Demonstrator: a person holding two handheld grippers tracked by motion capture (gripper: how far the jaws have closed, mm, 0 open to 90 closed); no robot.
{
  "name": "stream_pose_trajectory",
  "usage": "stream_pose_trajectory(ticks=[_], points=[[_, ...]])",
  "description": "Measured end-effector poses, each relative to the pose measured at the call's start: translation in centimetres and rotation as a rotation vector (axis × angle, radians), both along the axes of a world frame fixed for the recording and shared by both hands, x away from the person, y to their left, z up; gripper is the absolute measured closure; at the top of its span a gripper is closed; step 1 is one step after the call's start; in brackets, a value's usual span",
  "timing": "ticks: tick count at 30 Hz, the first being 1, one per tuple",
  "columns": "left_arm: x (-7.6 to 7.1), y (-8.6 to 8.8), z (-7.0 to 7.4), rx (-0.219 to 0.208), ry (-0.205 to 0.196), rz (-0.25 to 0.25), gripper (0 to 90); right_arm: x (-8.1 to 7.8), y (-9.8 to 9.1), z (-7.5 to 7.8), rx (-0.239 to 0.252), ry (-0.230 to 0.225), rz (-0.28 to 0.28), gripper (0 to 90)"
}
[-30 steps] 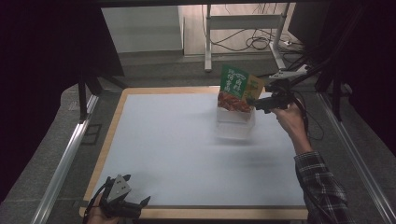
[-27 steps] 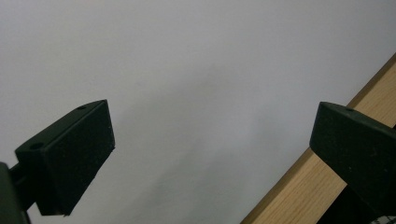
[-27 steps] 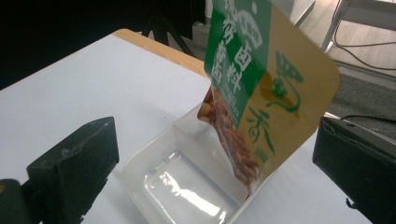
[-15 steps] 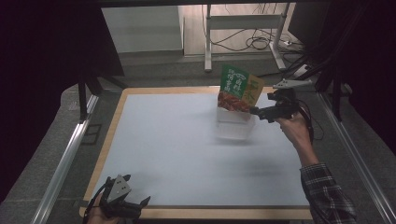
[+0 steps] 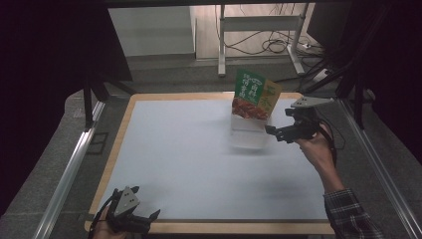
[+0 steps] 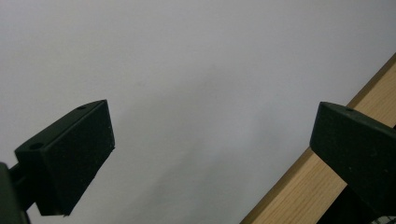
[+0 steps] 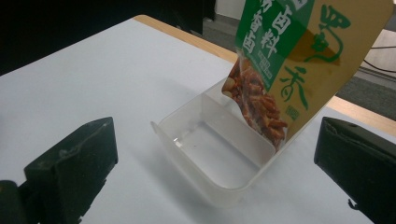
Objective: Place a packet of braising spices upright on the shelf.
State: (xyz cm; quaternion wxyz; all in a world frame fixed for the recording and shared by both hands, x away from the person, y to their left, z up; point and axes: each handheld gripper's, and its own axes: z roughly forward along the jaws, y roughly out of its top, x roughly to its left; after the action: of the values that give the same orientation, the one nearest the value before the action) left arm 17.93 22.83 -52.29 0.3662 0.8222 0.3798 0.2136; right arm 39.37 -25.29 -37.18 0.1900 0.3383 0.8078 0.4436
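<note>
Snack packet (image 7: pixel 299 60) stands propped in the clear bin (image 7: pixel 219 149) near the far right edge, leaning on its wall; I hold my right gripper (image 5: pixel 286 132) spread beside it; left gripper (image 5: pixel 137 219) idles agape at the near edge.

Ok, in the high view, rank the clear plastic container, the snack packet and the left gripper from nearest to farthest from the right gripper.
1. Clear plastic container: on the mat just left of the right gripper.
2. Snack packet: standing in the container's far end, up and left.
3. Left gripper: at the table's near left edge, far across the mat.
</note>
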Motion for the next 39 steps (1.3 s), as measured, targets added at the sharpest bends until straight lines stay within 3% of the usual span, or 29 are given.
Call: stream_pose_trajectory(ticks=[14,20,39], points=[[0.0,0.0,0.0,0.003,0.0,0.002,0.0,-3.2,0.1,-1.4,-0.022,0.0,0.013,0.0],[0.0,0.0,0.0,0.001,-0.001,0.005,0.0,-4.3,0.1,-2.5,-0.044,0.018,-0.006,0.0],[0.0,0.0,0.0,0.004,-0.001,0.015,0.1,-8.0,-1.5,-4.9,-0.039,0.031,-0.062,0.0]])
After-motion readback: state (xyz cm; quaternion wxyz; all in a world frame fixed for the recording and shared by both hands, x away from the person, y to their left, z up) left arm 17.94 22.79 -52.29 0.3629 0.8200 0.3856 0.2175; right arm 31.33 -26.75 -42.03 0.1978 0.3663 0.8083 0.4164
